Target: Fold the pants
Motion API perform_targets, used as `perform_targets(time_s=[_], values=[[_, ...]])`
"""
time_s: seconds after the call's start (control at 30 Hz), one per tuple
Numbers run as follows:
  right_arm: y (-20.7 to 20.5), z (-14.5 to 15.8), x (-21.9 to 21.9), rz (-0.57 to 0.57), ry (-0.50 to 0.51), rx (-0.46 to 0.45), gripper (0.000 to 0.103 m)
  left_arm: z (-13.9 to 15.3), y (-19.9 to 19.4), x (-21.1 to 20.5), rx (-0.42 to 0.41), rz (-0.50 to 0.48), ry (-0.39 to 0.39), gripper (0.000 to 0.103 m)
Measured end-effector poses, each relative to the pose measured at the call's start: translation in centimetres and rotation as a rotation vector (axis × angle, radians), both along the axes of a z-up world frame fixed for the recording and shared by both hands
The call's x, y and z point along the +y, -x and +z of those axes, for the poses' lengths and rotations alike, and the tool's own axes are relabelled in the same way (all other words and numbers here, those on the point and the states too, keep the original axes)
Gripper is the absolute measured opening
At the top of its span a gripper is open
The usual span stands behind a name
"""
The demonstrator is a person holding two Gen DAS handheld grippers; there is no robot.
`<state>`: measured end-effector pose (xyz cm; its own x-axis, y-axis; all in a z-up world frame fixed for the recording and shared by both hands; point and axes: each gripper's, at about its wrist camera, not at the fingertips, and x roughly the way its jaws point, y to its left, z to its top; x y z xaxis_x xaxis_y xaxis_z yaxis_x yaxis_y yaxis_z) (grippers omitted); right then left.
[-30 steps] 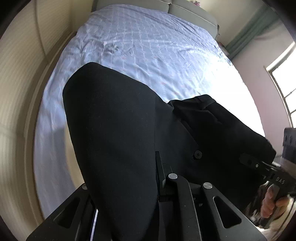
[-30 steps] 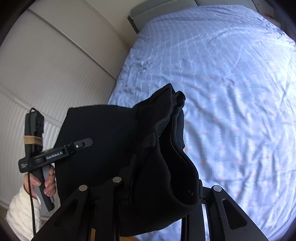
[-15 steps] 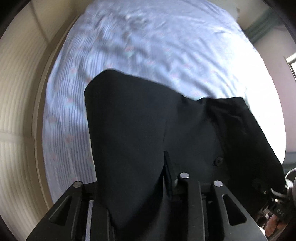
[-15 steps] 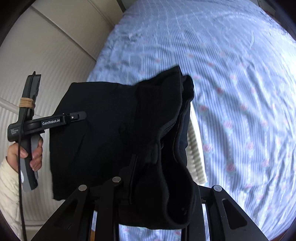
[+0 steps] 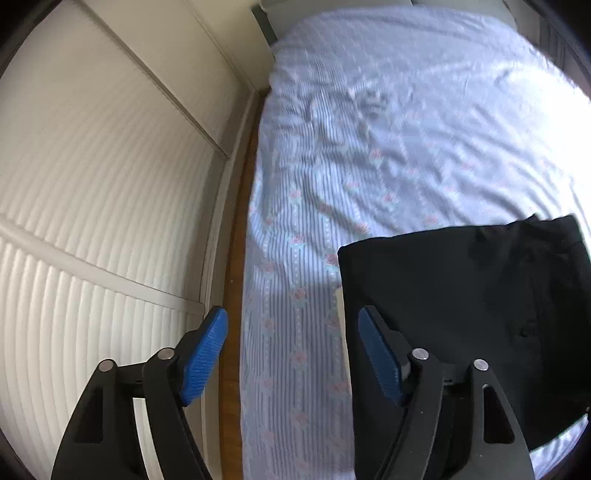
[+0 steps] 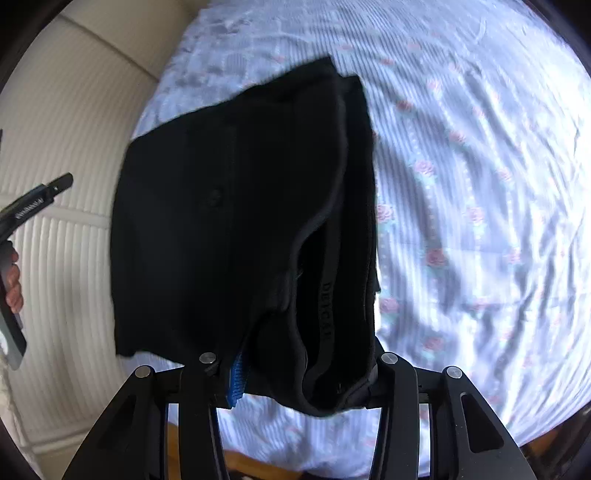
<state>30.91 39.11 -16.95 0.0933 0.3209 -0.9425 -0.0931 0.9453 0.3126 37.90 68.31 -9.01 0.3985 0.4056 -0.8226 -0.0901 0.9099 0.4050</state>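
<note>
- Nearest, in the left wrist view, the left gripper points steeply down over the near edge of the bed; its two blue-padded fingers stand wide apart with only the sheet and a strip of wooden floor between them. Its jaws have just been opening, and no cloth lies between them.
- Just beside that gripper's right-hand finger, the black pants lie folded and flat on the bed, their left edge passing close to that finger; whether pad and cloth touch cannot be told.
- Nearest in the right wrist view, the right gripper has its fingers parted, with the waistband end of the pants bunched between them. One blue pad shows clear of the fabric; the other is hidden behind the cloth. These jaws too have just been opening.
- At the left edge of that view, a hand grips the handle of the left gripper.
- Beyond, the pants spread away from the right gripper across the bed sheet, pale blue, striped and printed with pink roses, wrinkled.
- Farther off, a ribbed white wardrobe door stands alongside the bed, and the headboard closes the far end.
</note>
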Motion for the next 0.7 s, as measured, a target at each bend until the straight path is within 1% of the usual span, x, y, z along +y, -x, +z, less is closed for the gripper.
perform_targets(time_s=[0.03, 0.07, 0.13, 0.17, 0.23, 0.3, 0.37, 0.43, 0.47, 0.53, 0.6, 0.63, 0.67, 0.7], values=[[0.8, 0.9, -0.9, 0.007, 0.042, -0.032, 0.067, 1.0, 1.3, -0.9, -0.029, -0.001, 0.001, 0.075], [1.2, 1.4, -1.7, 0.002, 0.059, -0.064, 0.075, 1.9, 2.5, -1.7, -0.05, -0.004, 0.006, 0.078], [2.2, 2.4, -4.1, -0.017, 0.054, -0.101, 0.075, 3.4, 5.4, -3.9, -0.084, 0.0, 0.028, 0.079], [2.7, 2.9, -5.6, -0.018, 0.028, -0.109, 0.075, 3.9, 6.6, -4.9, -0.096, 0.005, 0.044, 0.079], [3.8, 4.2, -8.0, 0.0, 0.013, -0.144, 0.075, 5.1, 9.3, -7.1, -0.125, 0.012, 0.089, 0.079], [5.6, 6.1, -11.1, 0.028, 0.016, -0.203, 0.075, 6.2, 11.9, -9.6, -0.145, 0.026, 0.135, 0.082], [7.5, 8.1, -14.0, 0.062, 0.021, -0.265, 0.076, 7.4, 15.2, -13.5, -0.18, 0.026, 0.163, 0.083], [9.6, 10.2, -17.5, 0.085, 0.026, -0.332, 0.082, 8.3, 17.9, -17.3, -0.214, 0.022, 0.166, 0.086], [10.4, 11.1, -18.9, 0.089, 0.03, -0.356, 0.083, 8.8, 19.2, -19.3, -0.232, 0.027, 0.17, 0.089], [12.3, 13.3, -22.7, 0.096, 0.049, -0.418, 0.086, 9.6, 21.3, -23.2, -0.263, 0.03, 0.195, 0.092], [13.3, 14.8, -25.4, 0.095, 0.08, -0.471, 0.089, 10.3, 23.3, -27.8, -0.284, 0.018, 0.231, 0.095], [14.3, 15.8, -27.6, 0.09, 0.092, -0.508, 0.09, 10.6, 24.3, -29.8, -0.295, 0.014, 0.24, 0.096], [14.6, 16.3, -28.7, 0.084, 0.094, -0.524, 0.091, 10.9, 25.1, -31.9, -0.305, 0.009, 0.246, 0.097], [15.5, 17.3, -31.0, 0.07, 0.105, -0.549, 0.091, 11.2, 25.9, -34.2, -0.315, 0.005, 0.254, 0.099]])
